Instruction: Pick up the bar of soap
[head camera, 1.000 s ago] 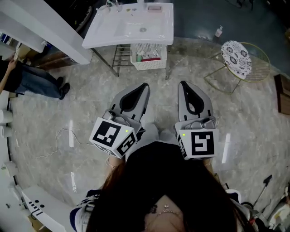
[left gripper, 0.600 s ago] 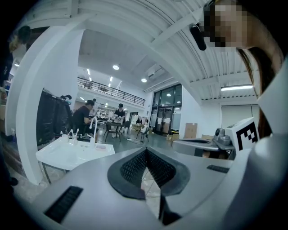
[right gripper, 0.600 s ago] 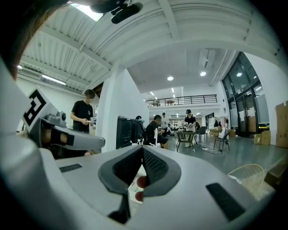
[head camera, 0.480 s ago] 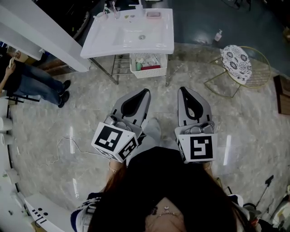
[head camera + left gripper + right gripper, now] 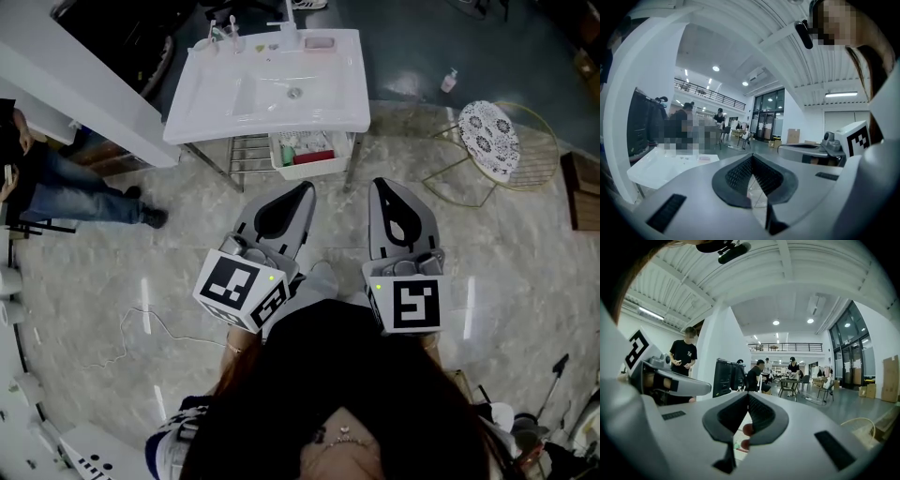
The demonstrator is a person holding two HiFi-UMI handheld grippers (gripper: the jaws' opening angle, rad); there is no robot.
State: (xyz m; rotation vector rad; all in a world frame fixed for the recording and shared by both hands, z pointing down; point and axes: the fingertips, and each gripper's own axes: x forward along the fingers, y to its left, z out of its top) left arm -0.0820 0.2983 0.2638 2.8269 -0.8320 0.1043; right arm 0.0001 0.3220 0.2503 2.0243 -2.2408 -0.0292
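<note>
Jaws of left gripper (image 5: 304, 187) and right gripper (image 5: 380, 184) together, empty; pink bar of soap (image 5: 319, 43) on white ceramic washbasin (image 5: 225, 103) back rim; white perforated basket (image 5: 309, 161) below holds small bottles.

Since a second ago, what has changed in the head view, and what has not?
The sink and the basket under it have slid down the frame: the person has stepped closer. The left hand-held gripper and right hand-held gripper stay shut, empty, side by side; the bar of soap lies untouched.
</note>
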